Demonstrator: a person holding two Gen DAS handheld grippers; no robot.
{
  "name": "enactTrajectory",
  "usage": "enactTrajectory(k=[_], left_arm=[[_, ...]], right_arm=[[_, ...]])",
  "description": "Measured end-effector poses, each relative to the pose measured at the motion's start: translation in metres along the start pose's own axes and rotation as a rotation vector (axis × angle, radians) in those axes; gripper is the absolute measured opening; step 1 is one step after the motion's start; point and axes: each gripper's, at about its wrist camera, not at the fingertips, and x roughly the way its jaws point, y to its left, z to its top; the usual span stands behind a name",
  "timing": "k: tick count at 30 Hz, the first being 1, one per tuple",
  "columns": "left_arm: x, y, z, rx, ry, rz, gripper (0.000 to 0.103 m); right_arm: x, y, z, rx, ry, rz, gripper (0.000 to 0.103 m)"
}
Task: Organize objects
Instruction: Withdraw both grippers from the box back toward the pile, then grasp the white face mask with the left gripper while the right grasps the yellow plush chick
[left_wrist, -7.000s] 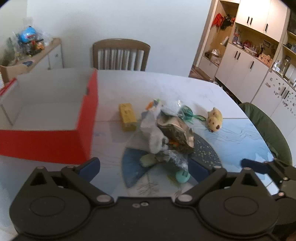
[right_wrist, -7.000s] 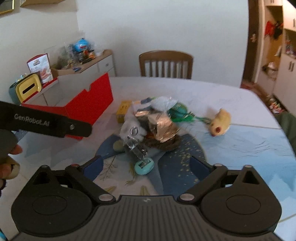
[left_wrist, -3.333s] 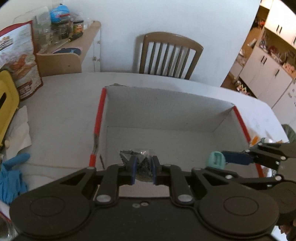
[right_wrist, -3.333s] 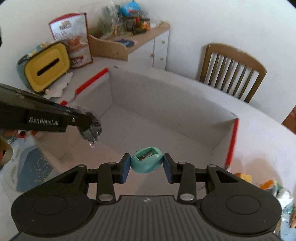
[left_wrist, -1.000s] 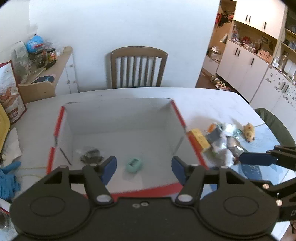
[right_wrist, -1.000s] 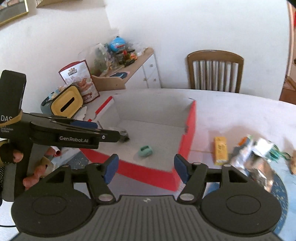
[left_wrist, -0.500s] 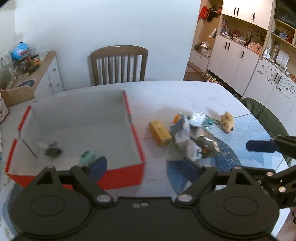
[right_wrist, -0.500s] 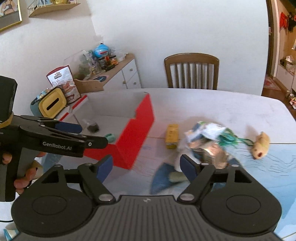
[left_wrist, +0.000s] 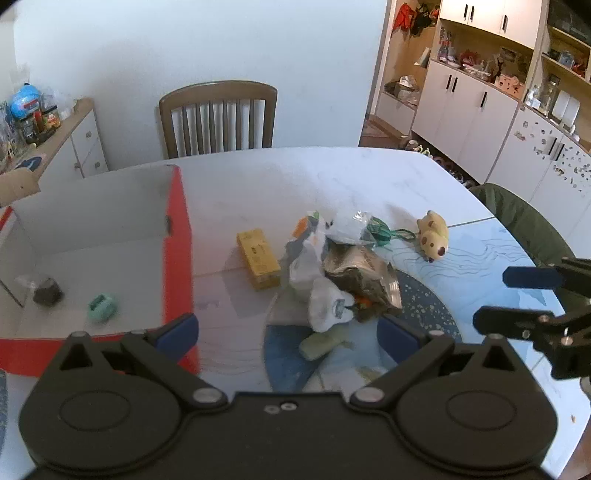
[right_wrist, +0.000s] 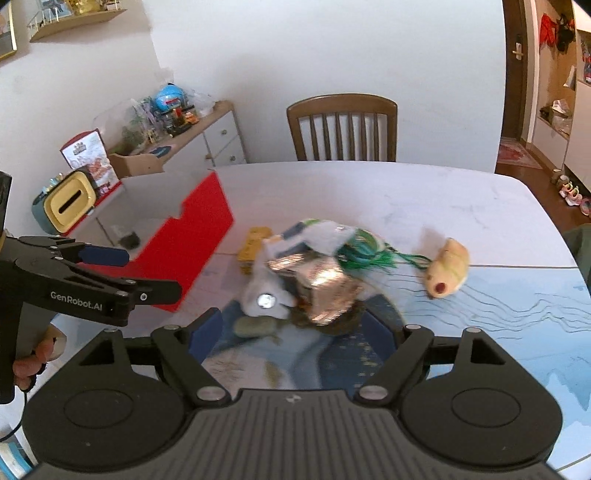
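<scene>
Lying yellow box (left_wrist: 258, 257), lengthwise away

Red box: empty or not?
Not empty. The red box holds a teal sharpener and a small dark bagged item.

Your right claw (right_wrist: 295, 332) spread wide, nothing between jaws. Pile of crumpled wrappers (right_wrist: 314, 273) dead ahead on bench (right_wrist: 424, 199), blurred. Yellow box (right_wrist: 253, 245) at 11 o'clock of pile, plush toy (right_wrist: 448, 267) at 3 o'clock. Red box (right_wrist: 195, 243) at 9 o'clock. Left claw (right_wrist: 110, 273) at frame's 9 o'clock, jaws opening, empty.
</scene>
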Motion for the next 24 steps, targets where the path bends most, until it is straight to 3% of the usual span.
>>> enactTrajectory(k=[7,13,24], left_arm=[[0.033,-0.008,0.0,-0.068,0.029,0.035,0.103],[0.058,-0.015,0.001,-0.051,0.035,0.099,0.103],[0.092,-0.023,0.001,-0.025,0.069,0.075,0.102]], right_arm=[[0.021,-0.041,0.004,-0.01,0.018,-0.072,0.083],[0.05,-0.084,0.019,0.026,0.021,-0.165,0.083],[0.102,-0.131,0.037,0.096,0.064,-0.207,0.083]])
